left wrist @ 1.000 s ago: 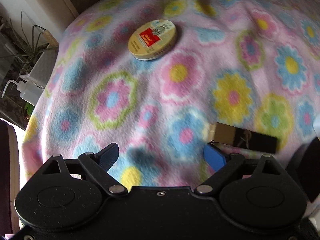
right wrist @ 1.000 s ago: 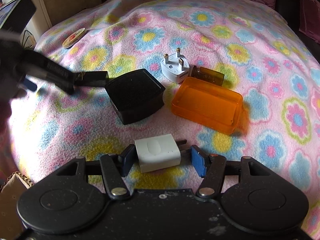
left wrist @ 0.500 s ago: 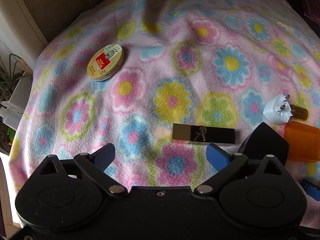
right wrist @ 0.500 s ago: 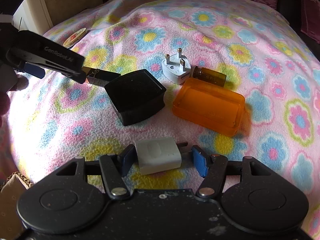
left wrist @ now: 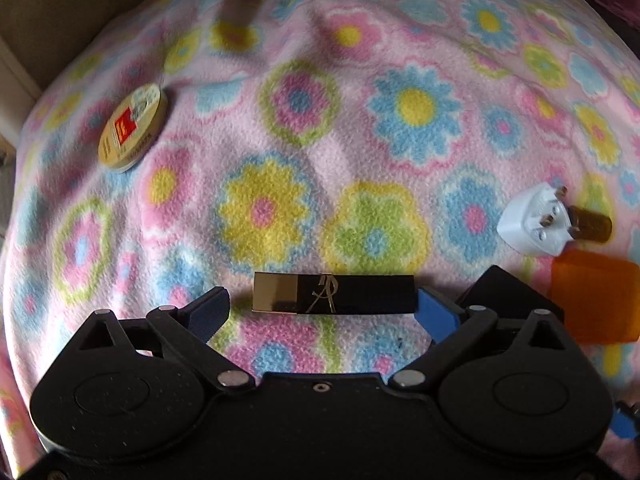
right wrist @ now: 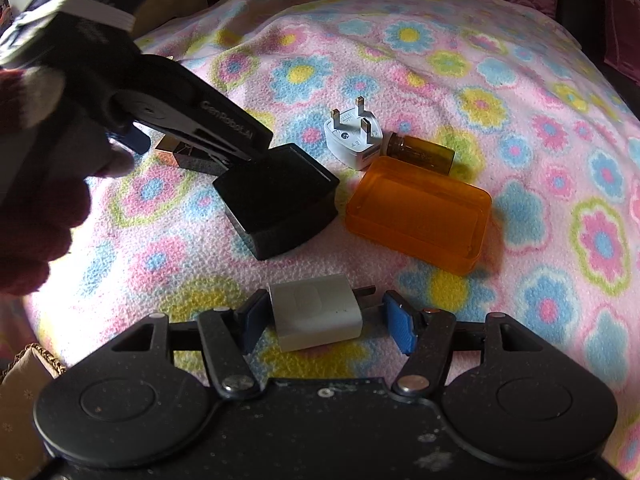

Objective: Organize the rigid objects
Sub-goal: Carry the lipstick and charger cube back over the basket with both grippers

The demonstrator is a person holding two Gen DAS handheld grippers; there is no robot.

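A black and gold bar (left wrist: 334, 294) lies crosswise on the flowered fleece blanket (left wrist: 400, 140). My left gripper (left wrist: 322, 314) hangs over it, open, one finger off each end. The right pad sits close to the black end and the left pad stands clear of the gold end. In the right wrist view the bar (right wrist: 170, 150) shows partly under that gripper. My right gripper (right wrist: 326, 324) is open loosely around a white charger (right wrist: 316, 316). The charger rests on the blanket, with a small gap between its prongs and the right pad.
A black box (right wrist: 280, 196), an orange box (right wrist: 418, 216), a white three-pin plug (right wrist: 352, 136) and an amber vial (right wrist: 424, 154) are grouped mid-blanket. A round yellow tin (left wrist: 132, 128) lies far left near the blanket's edge. A gloved hand (right wrist: 36, 200) fills the left side.
My left gripper has swept right across the blanket, away from the tin, and now straddles the black and gold bar. The right gripper kept still, its jaws a little wider around the charger.
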